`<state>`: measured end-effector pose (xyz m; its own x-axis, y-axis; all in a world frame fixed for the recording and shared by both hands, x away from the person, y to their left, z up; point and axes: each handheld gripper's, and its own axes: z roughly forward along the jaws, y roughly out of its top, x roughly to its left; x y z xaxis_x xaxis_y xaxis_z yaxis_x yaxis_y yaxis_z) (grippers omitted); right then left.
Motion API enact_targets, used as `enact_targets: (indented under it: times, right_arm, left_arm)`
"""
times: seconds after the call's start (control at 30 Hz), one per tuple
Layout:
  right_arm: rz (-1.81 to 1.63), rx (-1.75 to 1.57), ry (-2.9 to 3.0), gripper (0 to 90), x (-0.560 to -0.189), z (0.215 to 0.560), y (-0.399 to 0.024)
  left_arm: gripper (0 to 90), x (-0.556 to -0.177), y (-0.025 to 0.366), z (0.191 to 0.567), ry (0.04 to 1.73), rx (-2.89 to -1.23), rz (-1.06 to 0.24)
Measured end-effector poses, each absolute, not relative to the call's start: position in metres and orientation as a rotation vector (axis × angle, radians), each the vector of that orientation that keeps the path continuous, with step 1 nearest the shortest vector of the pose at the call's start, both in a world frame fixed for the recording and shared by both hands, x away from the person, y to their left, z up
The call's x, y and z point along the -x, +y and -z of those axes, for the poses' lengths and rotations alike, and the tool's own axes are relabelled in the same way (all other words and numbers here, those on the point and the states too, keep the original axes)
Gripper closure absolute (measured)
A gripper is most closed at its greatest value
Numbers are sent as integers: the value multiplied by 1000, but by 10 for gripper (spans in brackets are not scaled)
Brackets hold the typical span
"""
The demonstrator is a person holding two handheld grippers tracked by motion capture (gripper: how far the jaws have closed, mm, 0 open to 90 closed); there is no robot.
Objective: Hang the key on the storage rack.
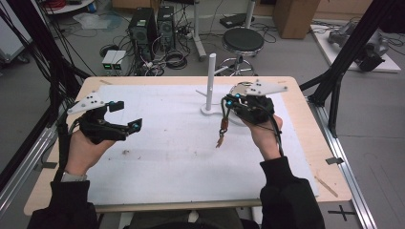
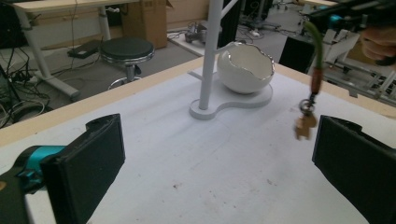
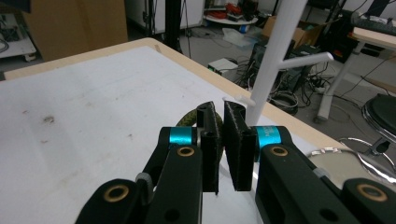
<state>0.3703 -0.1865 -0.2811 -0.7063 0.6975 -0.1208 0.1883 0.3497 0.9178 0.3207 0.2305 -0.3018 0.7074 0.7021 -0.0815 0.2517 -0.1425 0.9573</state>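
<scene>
My right gripper [image 1: 230, 101] [image 3: 223, 140] hovers above the table's far right part, shut on an olive strap [image 3: 189, 119] [image 2: 317, 51]. From the strap a small tan key charm [image 1: 220, 139] [image 2: 304, 126] dangles just above the white board [image 1: 167, 157]. Beside it stands a white peg stand [image 1: 211, 76] [image 2: 210, 51] [image 3: 275, 60], and a white eggshell-shaped bowl [image 2: 245, 65] sits on the stand's base. My left gripper [image 1: 125, 116] [image 2: 219, 177] is held at the left, open wide and empty, its jaws pointing toward the stand and the charm.
Past the far table edge stand a black stool [image 1: 242, 42], computer towers [image 1: 143, 28], tangled cables and a cardboard box [image 1: 296, 16]. Black frame posts [image 1: 344, 57] rise at the right side. A wooden stick [image 1: 326, 186] lies near the front right corner.
</scene>
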Motion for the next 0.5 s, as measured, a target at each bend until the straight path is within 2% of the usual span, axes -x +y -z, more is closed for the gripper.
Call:
enact_targets:
  times: [0.23, 0.5]
  right_arm:
    - [-1267, -784, 2139, 857, -403, 273, -157]
    - [-1248, -839, 2144, 857, -430, 262, -142]
  left_arm:
    - [29, -317, 228, 302, 766, -1721, -466]
    - [29, -305, 234, 299, 764, -1701, -486]
